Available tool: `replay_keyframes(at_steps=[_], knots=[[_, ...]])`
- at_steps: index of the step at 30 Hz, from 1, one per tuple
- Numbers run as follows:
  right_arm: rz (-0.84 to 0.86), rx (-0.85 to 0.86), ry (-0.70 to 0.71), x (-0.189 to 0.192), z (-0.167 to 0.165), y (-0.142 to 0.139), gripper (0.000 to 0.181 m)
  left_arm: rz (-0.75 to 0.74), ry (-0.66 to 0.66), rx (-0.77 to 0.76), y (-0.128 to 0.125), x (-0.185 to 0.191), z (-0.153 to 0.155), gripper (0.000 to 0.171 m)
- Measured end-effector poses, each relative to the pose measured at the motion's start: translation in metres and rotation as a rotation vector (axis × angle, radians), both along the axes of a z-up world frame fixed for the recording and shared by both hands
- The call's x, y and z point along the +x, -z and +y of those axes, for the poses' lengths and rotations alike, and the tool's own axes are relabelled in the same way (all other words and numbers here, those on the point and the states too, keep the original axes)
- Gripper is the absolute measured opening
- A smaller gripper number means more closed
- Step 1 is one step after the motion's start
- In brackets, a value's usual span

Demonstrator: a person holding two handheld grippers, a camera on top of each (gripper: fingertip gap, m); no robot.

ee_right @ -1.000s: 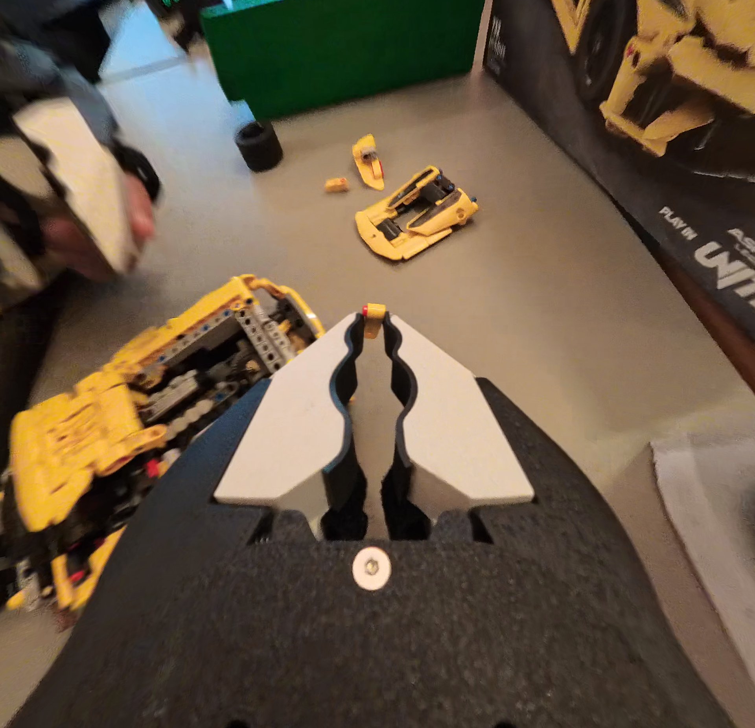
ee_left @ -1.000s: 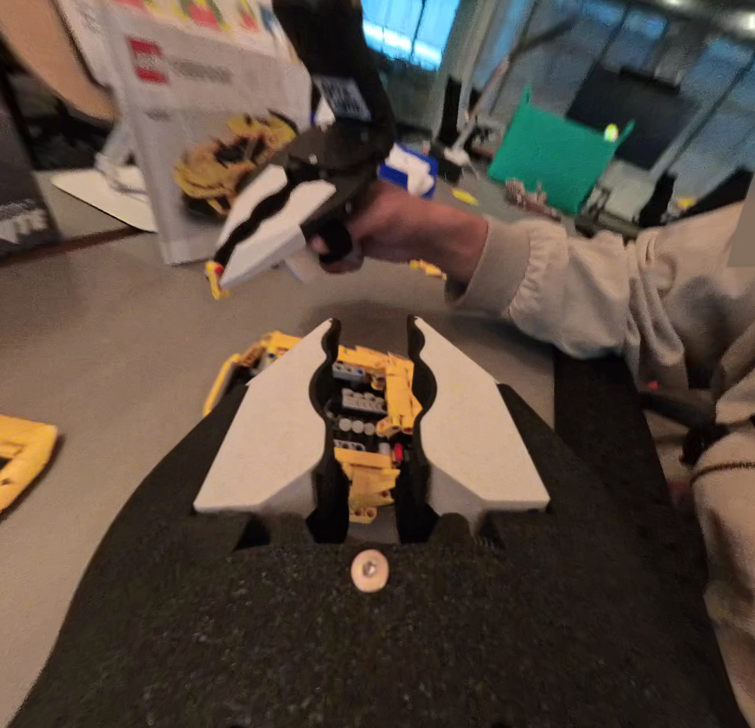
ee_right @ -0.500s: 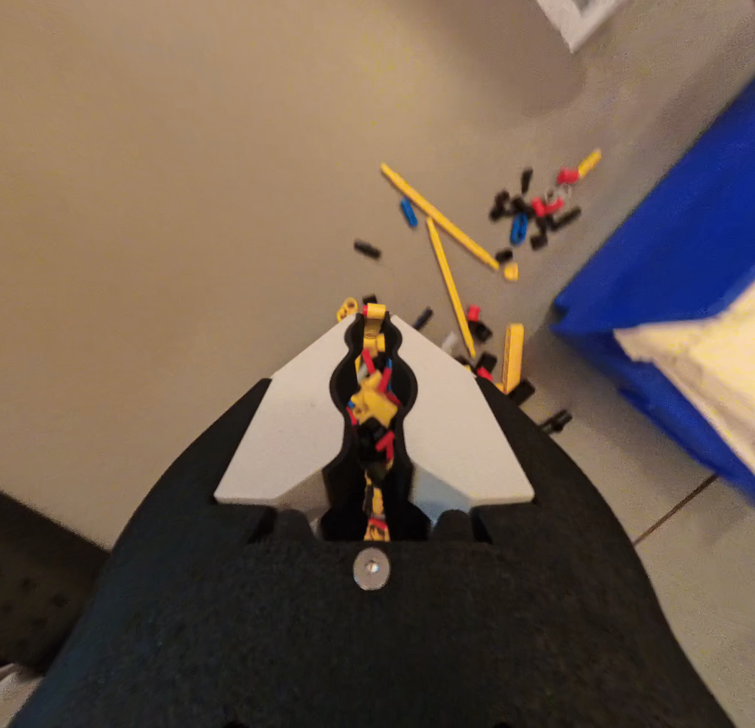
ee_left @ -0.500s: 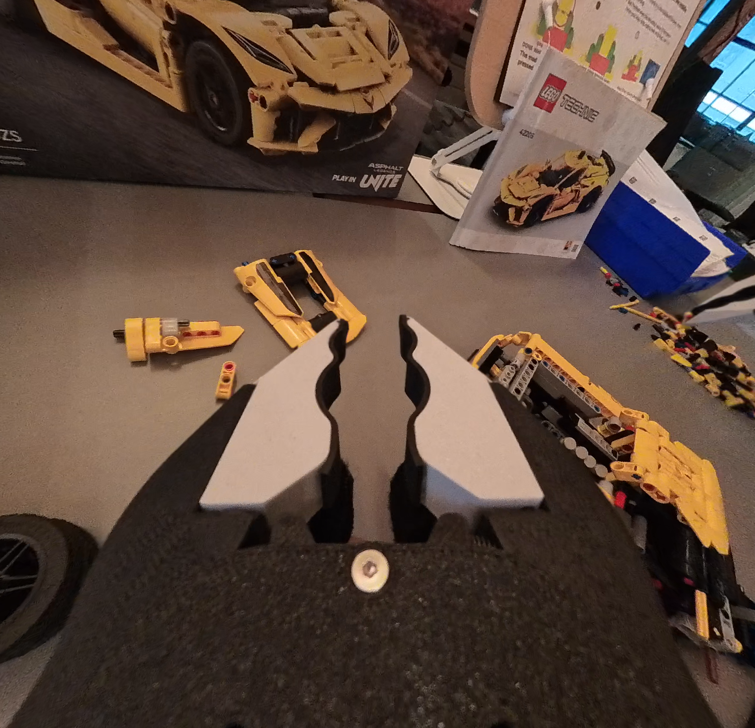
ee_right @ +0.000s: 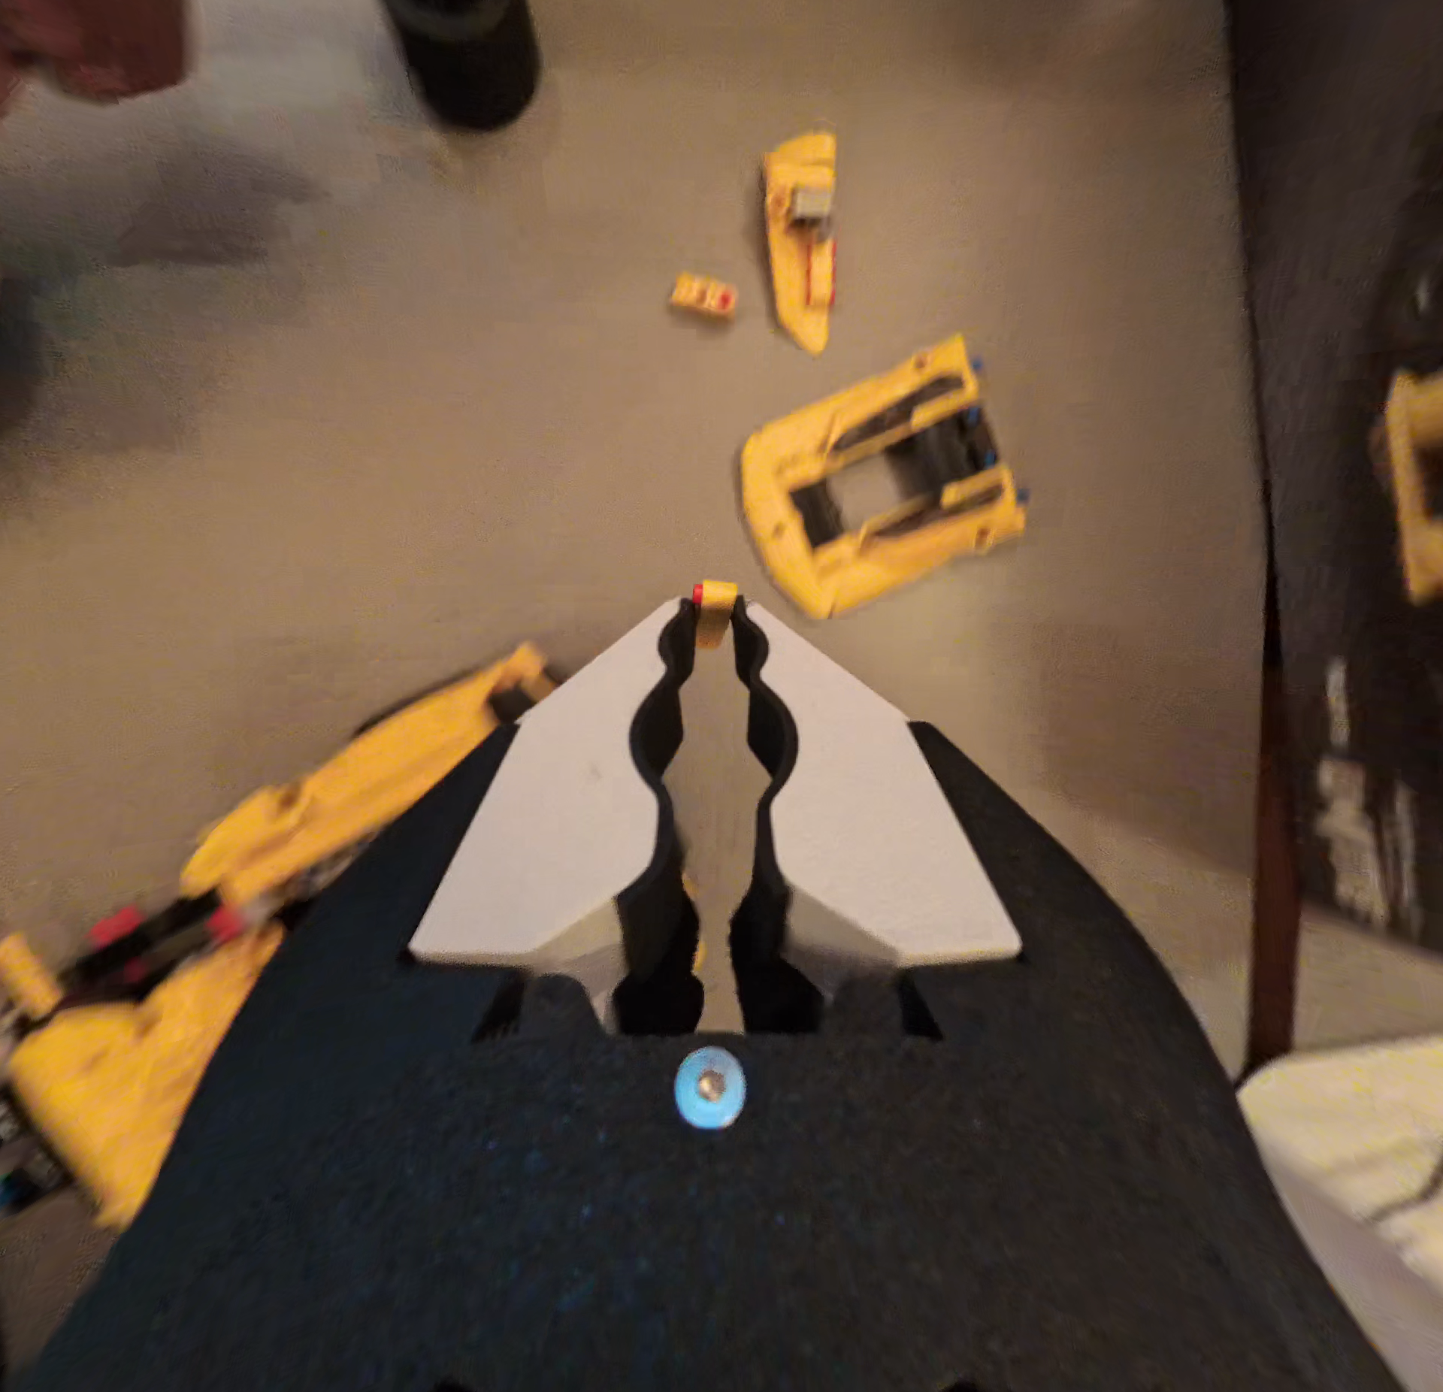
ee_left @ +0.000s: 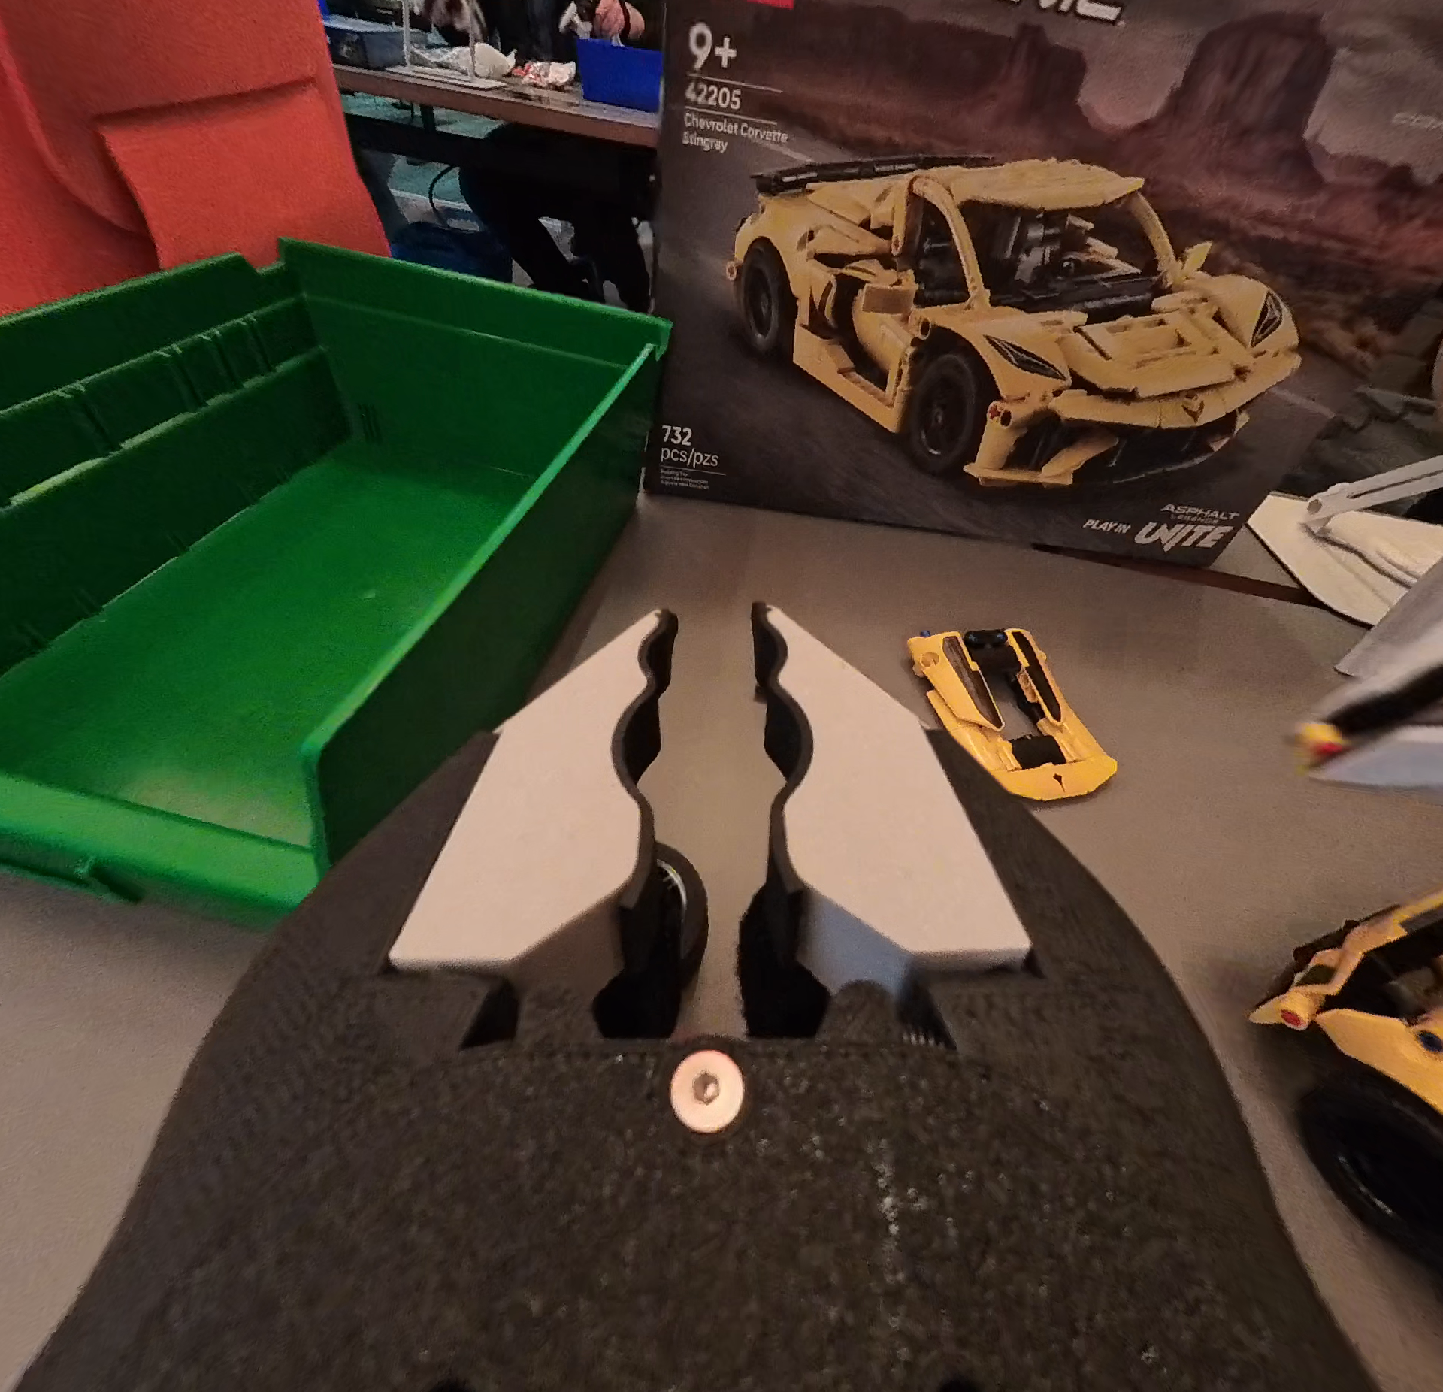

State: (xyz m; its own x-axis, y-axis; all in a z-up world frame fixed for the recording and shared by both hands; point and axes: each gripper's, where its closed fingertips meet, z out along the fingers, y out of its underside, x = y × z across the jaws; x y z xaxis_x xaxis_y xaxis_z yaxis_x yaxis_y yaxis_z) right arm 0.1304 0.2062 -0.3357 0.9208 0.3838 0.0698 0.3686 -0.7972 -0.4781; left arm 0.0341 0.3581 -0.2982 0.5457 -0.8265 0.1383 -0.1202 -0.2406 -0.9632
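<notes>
At the left of the left wrist frame we see a green bin [ee_left: 328, 511]; at centre our left gripper [ee_left: 712, 620] hangs empty, fingers parted, with a yellow hood panel [ee_left: 1015, 710] right of it. Our right gripper [ee_right: 712, 613] pinches a small yellow piece [ee_right: 715, 611] at its fingertips, centre frame, the yellow car chassis [ee_right: 258, 878] at lower left.

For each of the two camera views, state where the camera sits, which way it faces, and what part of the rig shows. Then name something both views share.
Left wrist view: on the left gripper, facing along the table toward the green bin and car box; its own open jaws show.
Right wrist view: on the right gripper, facing steeply down at the table; its jaws pinch a small yellow piece.
Shared: the yellow panel and the partly built car.
</notes>
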Motion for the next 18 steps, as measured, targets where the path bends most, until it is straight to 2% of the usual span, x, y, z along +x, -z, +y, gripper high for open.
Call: replay_keyframes(at_steps=[2,4,8,10,12,14,16,18], knots=[[0.038,-0.082,-0.046,-0.007,0.042,0.026,0.008,-0.002,0.018,-0.033,0.004,0.002,-0.002,0.019],[0.117,-0.152,-0.057,-0.016,0.065,0.048,0.008,-0.004,0.029,-0.036,0.005,0.004,-0.004,0.020],[0.101,-0.193,-0.074,-0.019,0.079,0.067,0.009,0.028,0.109,-0.075,0.014,0.014,-0.017,0.020],[0.093,-0.187,-0.070,-0.018,0.079,0.068,0.017,0.045,0.166,-0.101,0.018,0.022,-0.028,0.020],[0.121,-0.155,-0.062,-0.018,0.075,0.056,0.020,0.057,0.203,-0.091,0.020,0.027,-0.037,0.020],[0.146,-0.078,-0.046,-0.014,0.065,0.028,0.024,0.058,0.252,-0.073,0.019,0.032,-0.048,0.020],[0.157,0.013,-0.055,-0.010,0.037,-0.007,0.024,0.028,0.343,-0.055,0.012,0.040,-0.069,0.021],[0.213,0.103,-0.084,-0.014,-0.009,-0.038,0.025,-0.020,0.516,-0.057,0.003,0.049,-0.105,0.024]])
